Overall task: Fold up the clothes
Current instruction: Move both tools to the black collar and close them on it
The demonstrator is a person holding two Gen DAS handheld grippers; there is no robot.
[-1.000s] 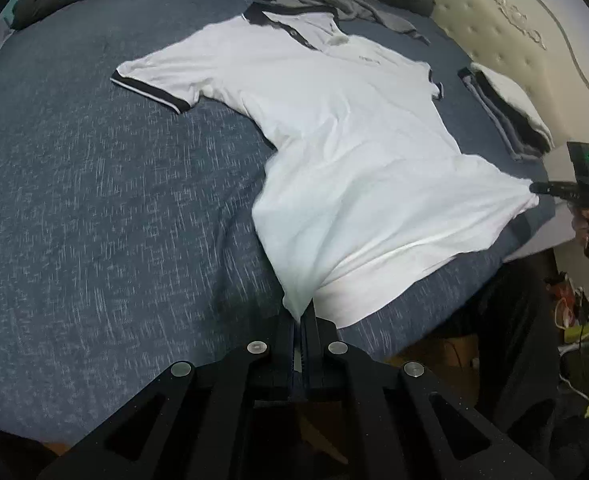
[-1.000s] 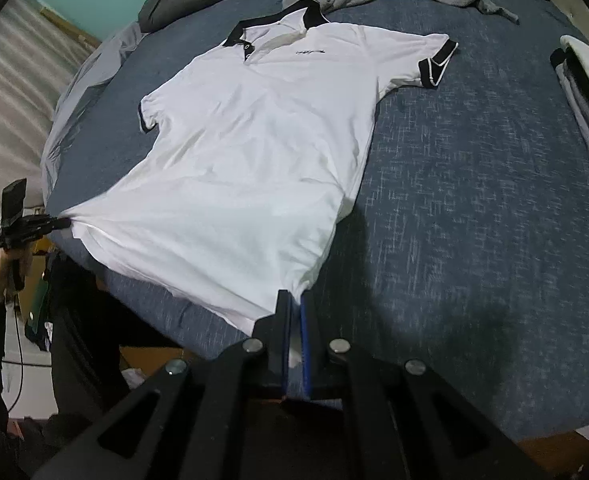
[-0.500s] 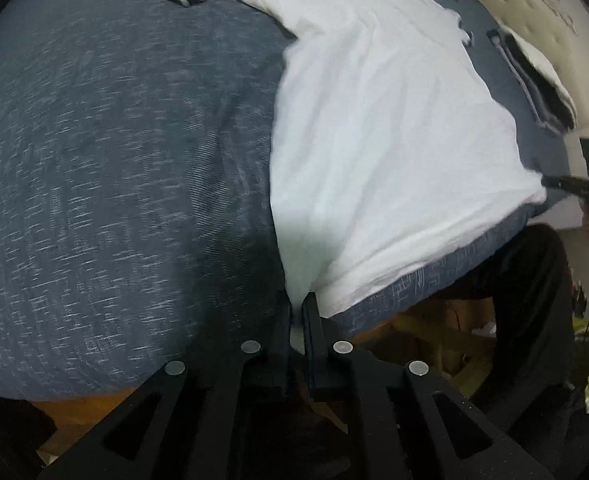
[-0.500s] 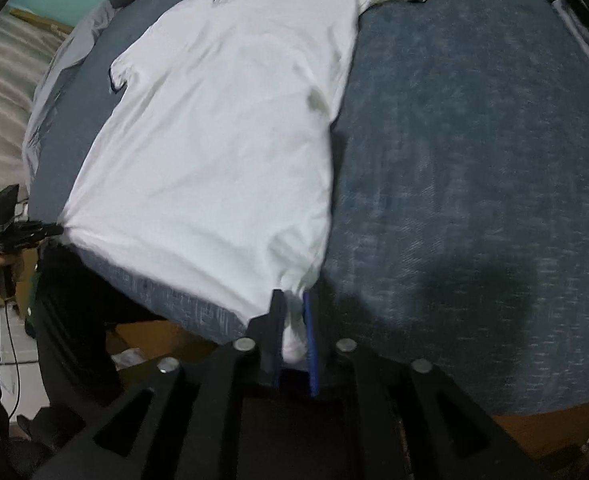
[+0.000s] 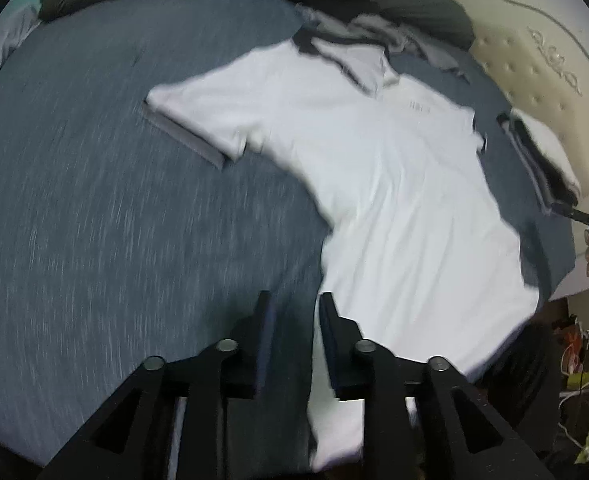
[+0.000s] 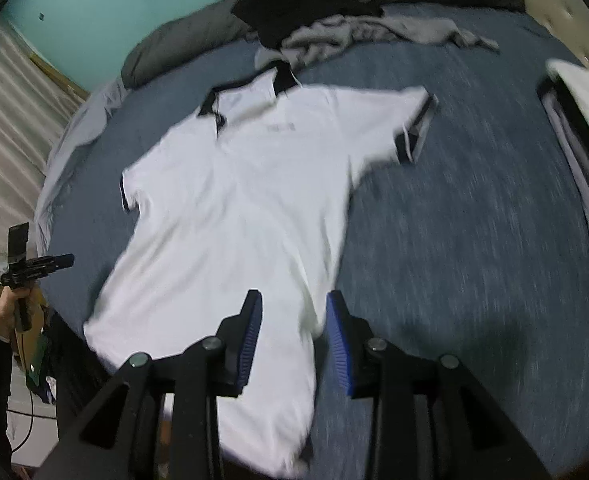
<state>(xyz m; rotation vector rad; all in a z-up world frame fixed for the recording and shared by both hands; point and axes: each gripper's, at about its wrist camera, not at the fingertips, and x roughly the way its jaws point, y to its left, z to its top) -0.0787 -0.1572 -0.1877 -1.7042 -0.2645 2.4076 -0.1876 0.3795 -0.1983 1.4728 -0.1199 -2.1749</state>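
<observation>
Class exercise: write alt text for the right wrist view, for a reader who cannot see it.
A white polo shirt with a dark collar and sleeve trim lies spread face up on a blue-grey bed, its hem hanging over the near edge. The right gripper hovers open above the hem, gripping nothing. Crumpled grey and black clothes lie beyond the collar.

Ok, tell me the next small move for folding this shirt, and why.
Probably bring the left hand-held gripper to the near sleeve and close on it. The white polo shirt lies spread flat on the bed, and both hand-held grippers, the right too, are open and hold nothing.
</observation>
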